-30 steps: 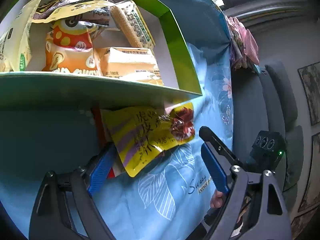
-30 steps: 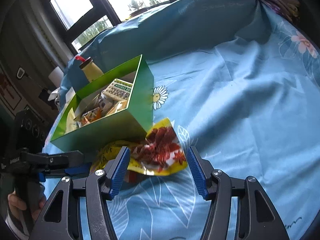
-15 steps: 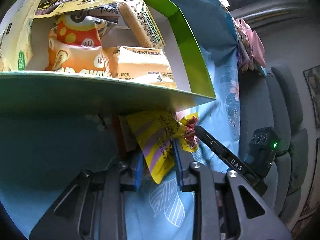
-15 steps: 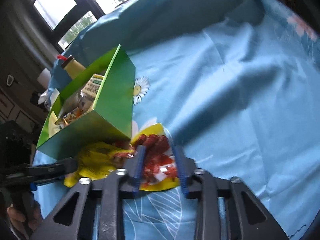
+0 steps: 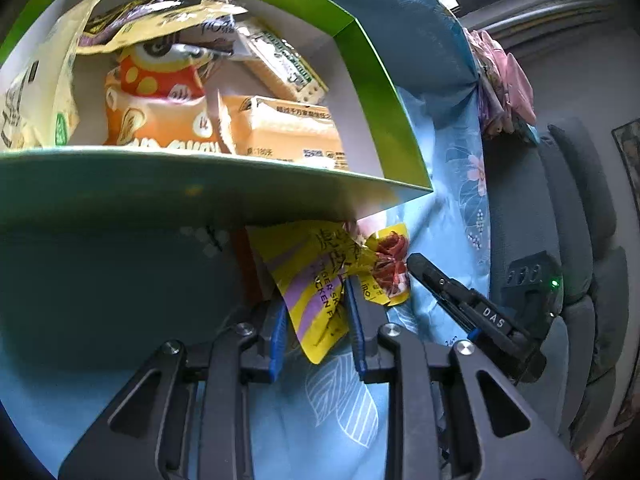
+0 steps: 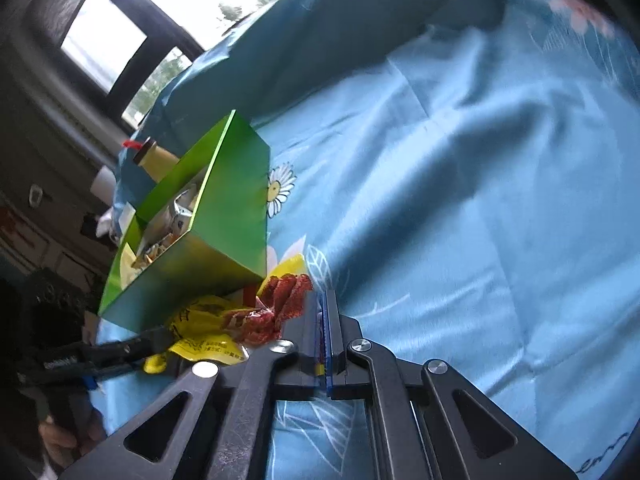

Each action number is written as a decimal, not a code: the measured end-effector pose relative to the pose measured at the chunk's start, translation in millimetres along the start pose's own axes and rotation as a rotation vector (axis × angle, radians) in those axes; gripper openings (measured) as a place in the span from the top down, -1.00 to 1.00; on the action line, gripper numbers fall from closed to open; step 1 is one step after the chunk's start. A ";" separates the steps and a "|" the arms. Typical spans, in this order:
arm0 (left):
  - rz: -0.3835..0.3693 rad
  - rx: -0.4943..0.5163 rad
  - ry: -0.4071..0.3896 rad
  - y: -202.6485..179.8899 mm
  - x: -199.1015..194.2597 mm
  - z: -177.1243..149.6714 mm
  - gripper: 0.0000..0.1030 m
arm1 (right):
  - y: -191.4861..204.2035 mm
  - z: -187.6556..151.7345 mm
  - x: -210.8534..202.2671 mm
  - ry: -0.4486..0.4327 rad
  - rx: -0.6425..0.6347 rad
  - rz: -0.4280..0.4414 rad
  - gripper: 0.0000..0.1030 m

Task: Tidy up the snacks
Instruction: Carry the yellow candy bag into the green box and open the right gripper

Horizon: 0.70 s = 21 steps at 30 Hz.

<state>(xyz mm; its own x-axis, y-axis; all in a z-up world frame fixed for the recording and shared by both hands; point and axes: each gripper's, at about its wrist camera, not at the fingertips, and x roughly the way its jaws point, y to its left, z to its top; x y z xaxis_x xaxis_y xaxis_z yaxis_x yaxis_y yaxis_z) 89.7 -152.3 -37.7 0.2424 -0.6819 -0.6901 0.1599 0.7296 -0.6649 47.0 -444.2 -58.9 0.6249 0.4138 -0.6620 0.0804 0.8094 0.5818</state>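
Observation:
A yellow snack packet (image 5: 320,284) with purple stripes and a red picture lies crumpled on the blue cloth, partly under the tilted green box (image 5: 384,128). My left gripper (image 5: 316,320) is shut on the packet's near end. My right gripper (image 6: 322,316) is shut on the packet's (image 6: 280,304) other edge, and it shows in the left wrist view (image 5: 448,292) at the right. The green box (image 6: 224,220) holds several snack packs, among them an orange owl bag (image 5: 160,112) and a pale orange pack (image 5: 288,132).
A yellow bottle (image 6: 154,156) with a dark cap stands behind the box. The blue flowered cloth (image 6: 460,200) covers the table. A grey sofa (image 5: 580,208) and pink fabric (image 5: 508,84) are at the right. Windows are behind.
Both grippers have closed from open onto the yellow packet, one at each end. The packet has crumpled between them, and the right wrist view has tilted.

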 end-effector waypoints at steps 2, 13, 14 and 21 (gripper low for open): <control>0.002 0.003 0.000 -0.6 0.1 0.9 0.48 | -5.6 1.0 0.9 0.011 0.037 0.007 0.61; 0.030 0.031 -0.010 -6.9 -2.0 2.0 0.48 | 14.0 -6.6 5.3 0.009 -0.059 0.042 0.86; 0.027 0.036 -0.013 -7.6 -3.1 1.6 0.48 | 15.1 -7.6 2.5 -0.001 -0.061 0.050 0.89; 0.007 0.092 -0.062 -23.5 -26.9 -5.9 0.49 | 34.5 -11.8 -27.9 -0.062 -0.114 0.057 0.92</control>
<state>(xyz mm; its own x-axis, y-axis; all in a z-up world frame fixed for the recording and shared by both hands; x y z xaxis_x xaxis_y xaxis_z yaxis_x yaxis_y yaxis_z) 73.8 -151.4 -5.2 0.3021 -0.6744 -0.6738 0.2446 0.7379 -0.6290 23.2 -422.9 -26.0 0.6731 0.4368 -0.5968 -0.0428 0.8286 0.5581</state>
